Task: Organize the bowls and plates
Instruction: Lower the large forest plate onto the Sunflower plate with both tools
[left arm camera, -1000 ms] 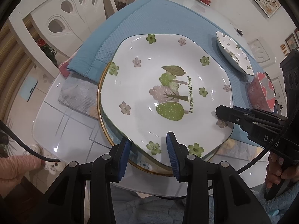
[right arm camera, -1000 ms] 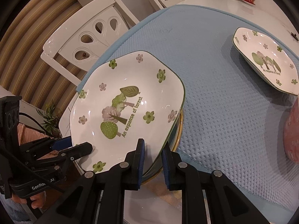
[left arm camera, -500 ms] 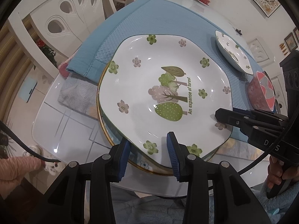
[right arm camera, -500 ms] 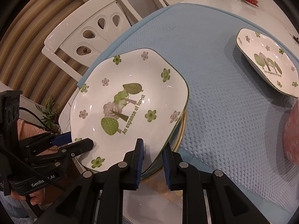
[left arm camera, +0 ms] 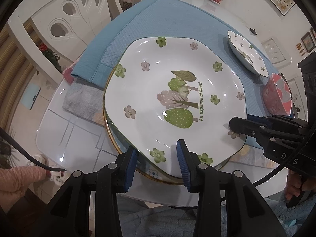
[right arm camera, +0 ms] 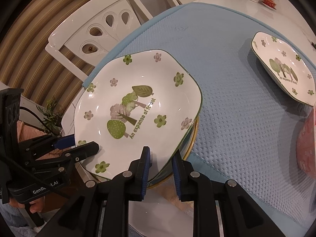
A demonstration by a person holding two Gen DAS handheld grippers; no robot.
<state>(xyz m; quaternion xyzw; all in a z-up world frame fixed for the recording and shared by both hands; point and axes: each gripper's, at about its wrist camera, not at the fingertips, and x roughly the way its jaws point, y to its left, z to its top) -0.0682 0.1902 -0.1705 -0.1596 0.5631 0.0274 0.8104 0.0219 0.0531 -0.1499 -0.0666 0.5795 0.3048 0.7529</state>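
Both tools grip the forest plate [left arm camera: 173, 98]: left tool [left arm camera: 158, 164] clamps its six o'clock rim, right tool [right arm camera: 161, 169] its four o'clock rim, above a gold-rimmed plate [left arm camera: 110, 136] on the table [left arm camera: 75, 138].

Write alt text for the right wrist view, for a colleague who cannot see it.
Both tools grip the near rim of a white forest-print plate, the right tool from below and the left tool from the left side, over a gold-rimmed plate. Beyond, on the blue cloth, sit a matching plate and a red bowl.
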